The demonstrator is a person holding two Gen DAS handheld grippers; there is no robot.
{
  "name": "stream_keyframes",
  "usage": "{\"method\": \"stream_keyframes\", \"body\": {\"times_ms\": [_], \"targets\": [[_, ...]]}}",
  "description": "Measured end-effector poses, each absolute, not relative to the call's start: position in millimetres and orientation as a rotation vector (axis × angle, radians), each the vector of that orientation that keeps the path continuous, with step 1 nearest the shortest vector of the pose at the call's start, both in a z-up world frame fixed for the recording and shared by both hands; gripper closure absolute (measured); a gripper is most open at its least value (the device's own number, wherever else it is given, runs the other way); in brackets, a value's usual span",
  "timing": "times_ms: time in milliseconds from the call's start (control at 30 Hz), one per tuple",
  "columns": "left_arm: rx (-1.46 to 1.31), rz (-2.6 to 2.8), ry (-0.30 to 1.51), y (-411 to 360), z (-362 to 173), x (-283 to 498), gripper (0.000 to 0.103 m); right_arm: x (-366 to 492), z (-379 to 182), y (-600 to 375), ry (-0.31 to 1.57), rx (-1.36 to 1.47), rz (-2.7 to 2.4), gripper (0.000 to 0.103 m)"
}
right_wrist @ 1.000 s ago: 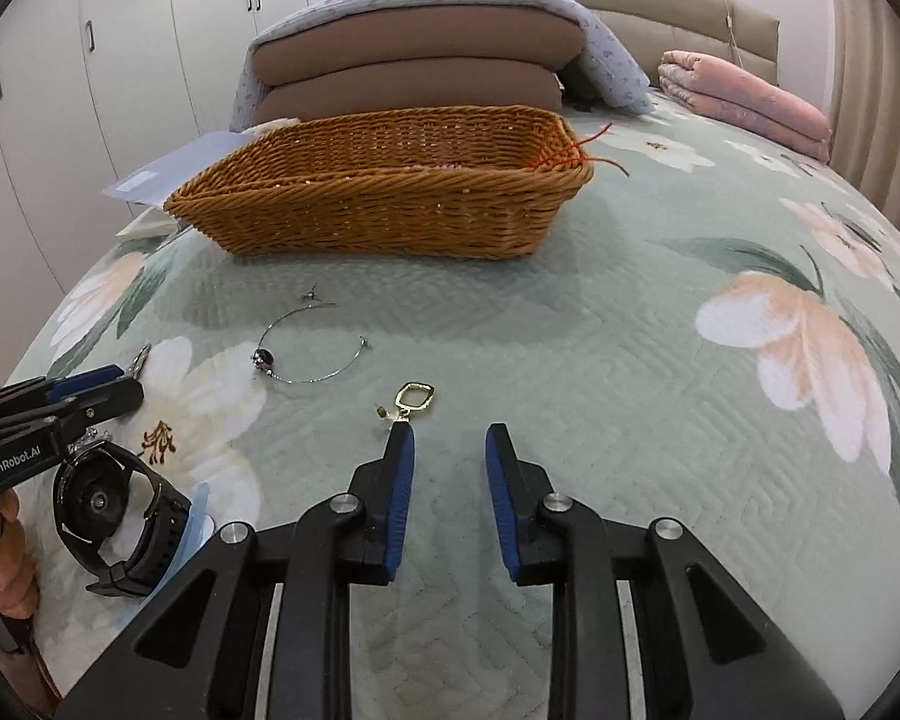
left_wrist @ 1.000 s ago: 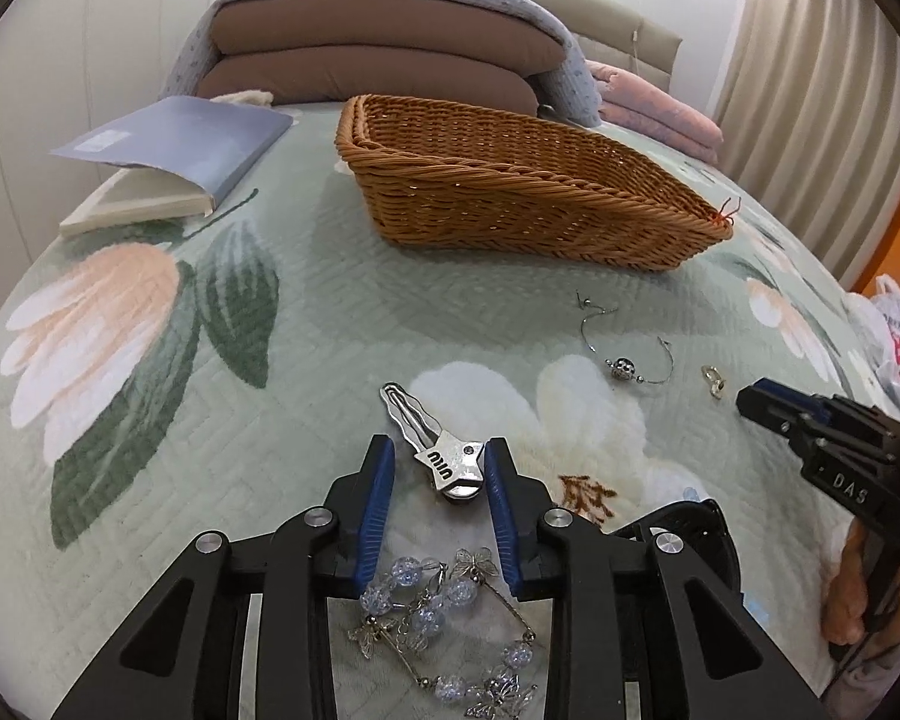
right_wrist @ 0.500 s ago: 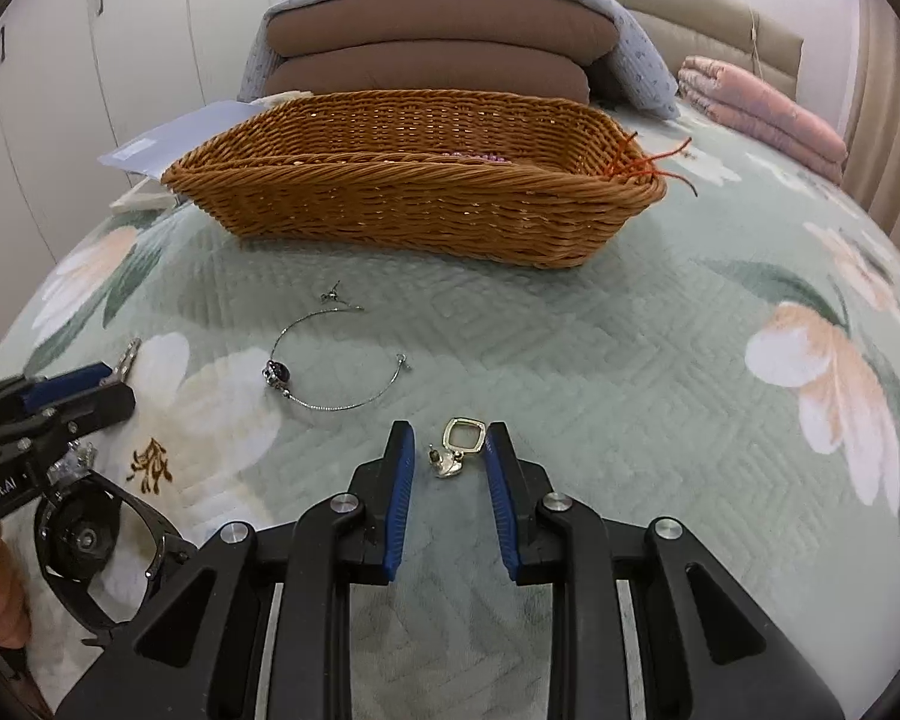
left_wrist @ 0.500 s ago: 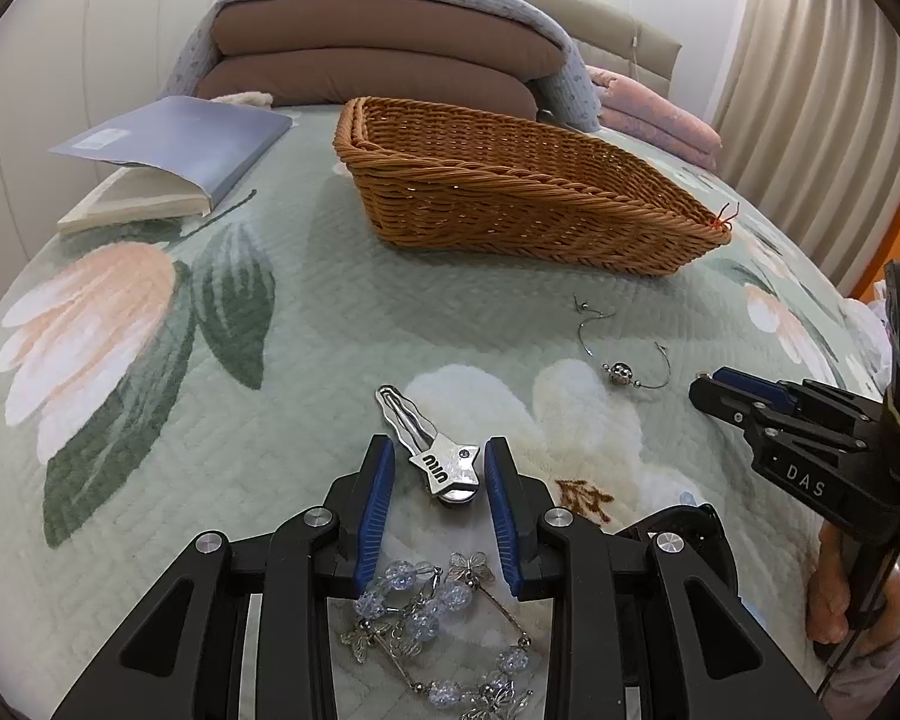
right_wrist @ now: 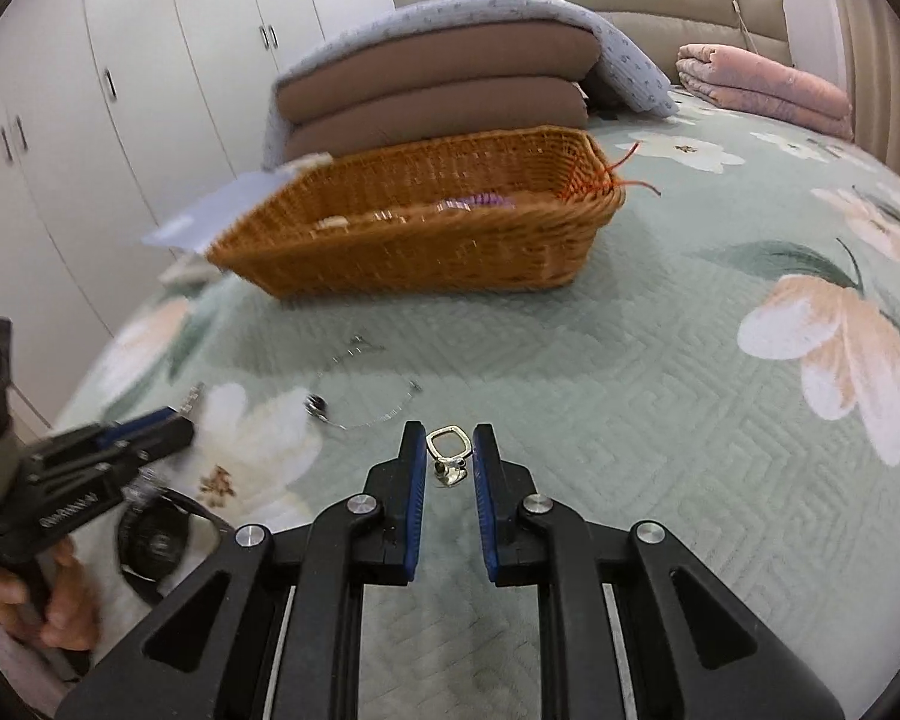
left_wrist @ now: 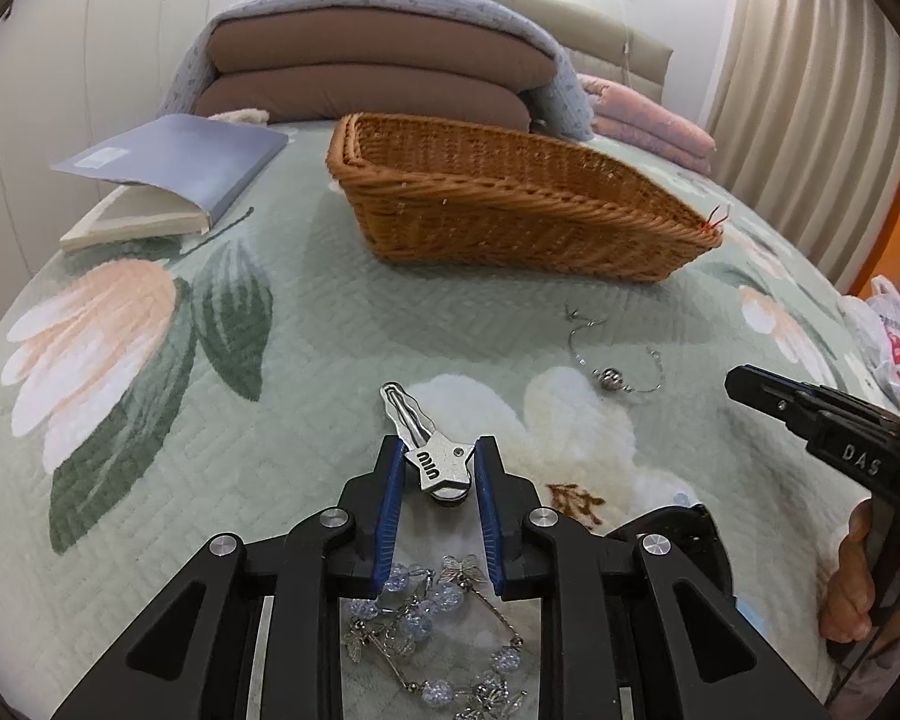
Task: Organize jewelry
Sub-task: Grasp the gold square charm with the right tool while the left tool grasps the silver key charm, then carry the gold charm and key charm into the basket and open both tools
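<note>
Left wrist view first: the left hand-held gripper (left_wrist: 436,468) points forward and down at the bed (left_wrist: 306,330), its blue pads (left_wrist: 390,498) drawn in narrow on the wide silver end of a hair clip (left_wrist: 435,462). Those jaws have just been closing, and both pads now touch the clip's sides; its wavy prong sticks out ahead of the fingertips, over the quilt. Under the gripper's body lies a string of clear beads with small metal butterflies (left_wrist: 432,630), and a black watch (left_wrist: 678,522) shows just to the right of it. Farther out on the quilt a thin wire bangle with a dark bead (left_wrist: 615,360) lies loose, well short of the wicker basket (left_wrist: 510,204). At the right edge the right hand-held gripper (left_wrist: 744,381) reaches in from the side, angled up and to the left, with a person's fingers (left_wrist: 852,588) wrapped round its grip below.

Right wrist view: the right gripper (right_wrist: 449,462) also tilts down toward the bed (right_wrist: 660,420). Its jaws have just been closing and stand narrow — a small gold ring-shaped charm (right_wrist: 449,456) sits between the pads (right_wrist: 417,480), but whether they press on it I cannot tell. The bangle (right_wrist: 360,402) lies just ahead and to the left. The basket (right_wrist: 426,222) stands beyond, with a few pieces, one purple, already in it. At the lower left the left gripper (right_wrist: 177,420) appears blurred, held by a hand (right_wrist: 60,594), the watch (right_wrist: 156,540) beside it.
</note>
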State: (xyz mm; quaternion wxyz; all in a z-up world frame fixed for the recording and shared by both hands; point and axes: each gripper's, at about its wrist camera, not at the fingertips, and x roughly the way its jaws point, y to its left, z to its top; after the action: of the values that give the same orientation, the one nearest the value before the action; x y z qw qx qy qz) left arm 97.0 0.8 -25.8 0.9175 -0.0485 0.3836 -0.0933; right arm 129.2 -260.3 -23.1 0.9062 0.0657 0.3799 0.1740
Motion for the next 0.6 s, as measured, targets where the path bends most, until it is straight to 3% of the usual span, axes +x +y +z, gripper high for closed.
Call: {"method": "stream_keyframes", "body": {"times_ms": [300,600], "targets": [[-0.121,-0.209,0.7,6.1,-2.5,89.2,0.079,123.0,-4.3,-263.9,0.72,0.144,0.356,0.085],[-0.091,-0.231,0.597,-2.9,54.8,109.4,0.079,143.9,54.7,-262.6,0.599,0.115,0.318,0.085]]}}
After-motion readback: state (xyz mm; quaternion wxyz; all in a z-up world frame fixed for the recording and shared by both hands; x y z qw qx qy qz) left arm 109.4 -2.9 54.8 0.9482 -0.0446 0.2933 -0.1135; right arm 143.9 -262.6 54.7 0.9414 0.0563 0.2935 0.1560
